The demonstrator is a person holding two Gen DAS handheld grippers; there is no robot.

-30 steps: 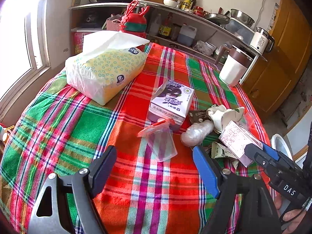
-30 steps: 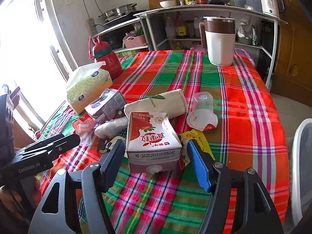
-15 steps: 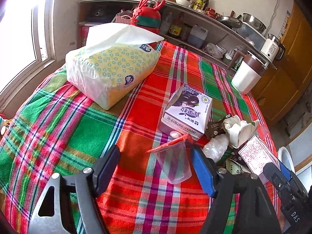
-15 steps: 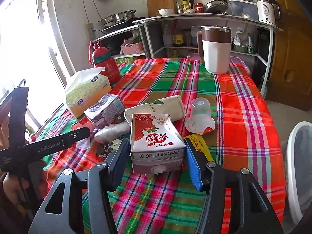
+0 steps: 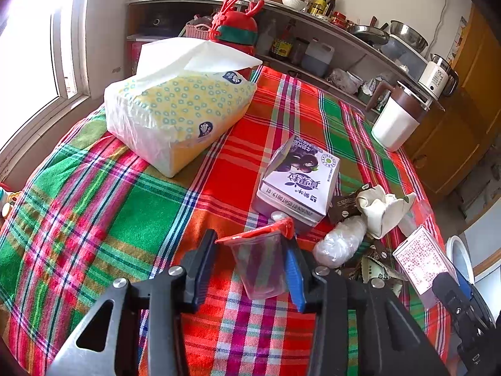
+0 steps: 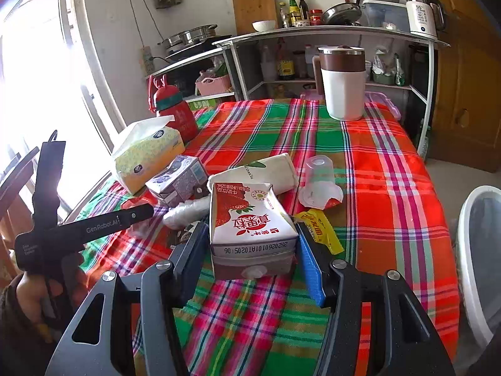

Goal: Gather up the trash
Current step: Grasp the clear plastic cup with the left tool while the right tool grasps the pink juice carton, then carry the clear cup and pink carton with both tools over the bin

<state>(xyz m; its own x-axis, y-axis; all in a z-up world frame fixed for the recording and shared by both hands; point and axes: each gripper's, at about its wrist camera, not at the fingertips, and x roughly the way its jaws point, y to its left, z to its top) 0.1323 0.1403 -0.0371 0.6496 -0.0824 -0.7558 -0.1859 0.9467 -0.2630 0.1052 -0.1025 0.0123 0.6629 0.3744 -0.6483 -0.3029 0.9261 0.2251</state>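
My left gripper (image 5: 250, 266) has its jaws closed in around a clear plastic cup with a red foil lid (image 5: 261, 264) lying on the plaid tablecloth (image 5: 125, 219). My right gripper (image 6: 252, 250) is shut on a red strawberry milk carton (image 6: 250, 219) and holds it over the table. A purple milk carton (image 5: 297, 181), a crumpled clear wrapper (image 5: 339, 244), a white paper bag (image 5: 382, 210) and brown wrappers (image 5: 346, 203) lie close by. A second clear cup (image 6: 319, 178) and a yellow wrapper (image 6: 319, 227) lie beyond the red carton.
A tissue pack (image 5: 178, 116) and a red bottle (image 5: 235, 31) stand at the back left. A white-and-brown jug (image 6: 343, 84) stands at the far edge. A white bin (image 6: 479, 260) sits beside the table on the right. Kitchen shelves (image 6: 313, 34) stand behind.
My left gripper has moved forward to the clear cup and narrowed its jaws around it. My right gripper has closed on the strawberry carton and raised it slightly.
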